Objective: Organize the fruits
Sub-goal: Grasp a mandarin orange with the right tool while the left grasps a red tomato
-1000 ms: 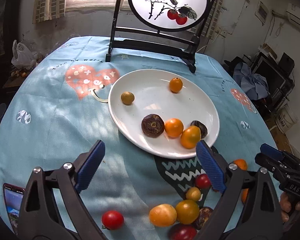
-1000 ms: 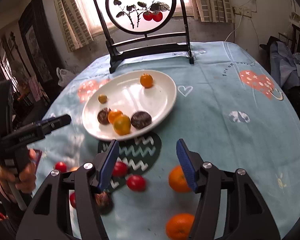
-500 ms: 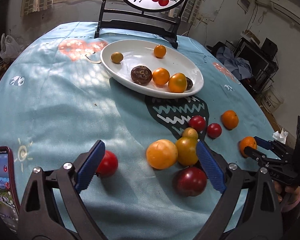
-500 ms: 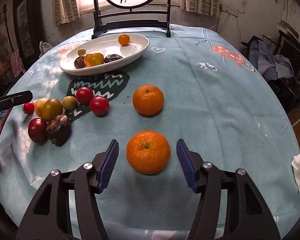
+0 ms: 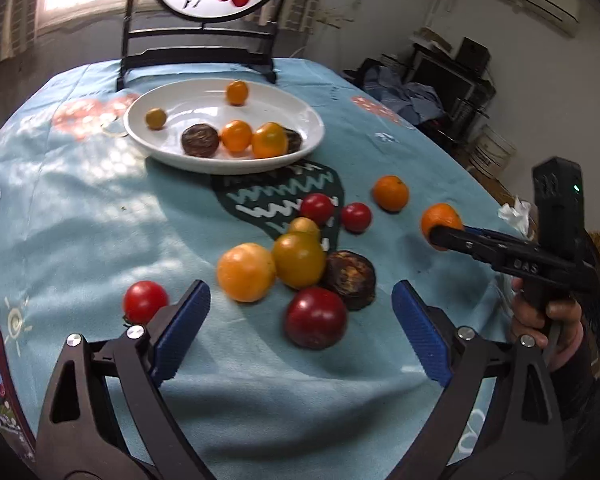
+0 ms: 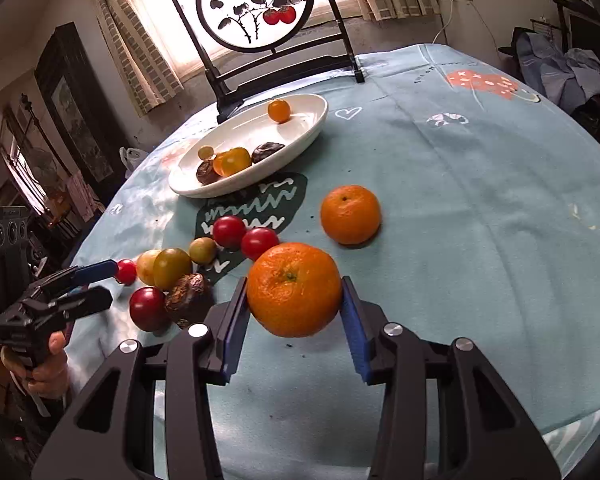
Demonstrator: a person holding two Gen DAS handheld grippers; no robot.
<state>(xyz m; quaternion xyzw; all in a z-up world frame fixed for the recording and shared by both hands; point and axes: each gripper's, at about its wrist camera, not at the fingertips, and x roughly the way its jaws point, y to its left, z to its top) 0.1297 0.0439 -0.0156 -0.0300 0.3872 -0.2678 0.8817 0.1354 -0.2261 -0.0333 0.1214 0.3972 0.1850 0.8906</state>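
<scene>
The right gripper point(image 6: 295, 304) has its blue pads clamped on a big round orange mandarin point(image 6: 294, 289), lifted just off the light blue tablecloth point(image 6: 460, 200). Only the left wrist view shows the left gripper point(image 5: 300, 334) spread wide and empty, near a dark red plum point(image 5: 316, 317). The white oval plate point(image 5: 172, 156) of small fruit sits at the far side.

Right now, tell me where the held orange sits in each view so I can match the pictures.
Left wrist view: the held orange is at right of centre, at the tips of the right gripper, which reaches in from the right edge.
Right wrist view: it is low in the centre, clamped between the two blue pads.
Shared landmark: the white plate beyond it, near the far table edge.
</scene>
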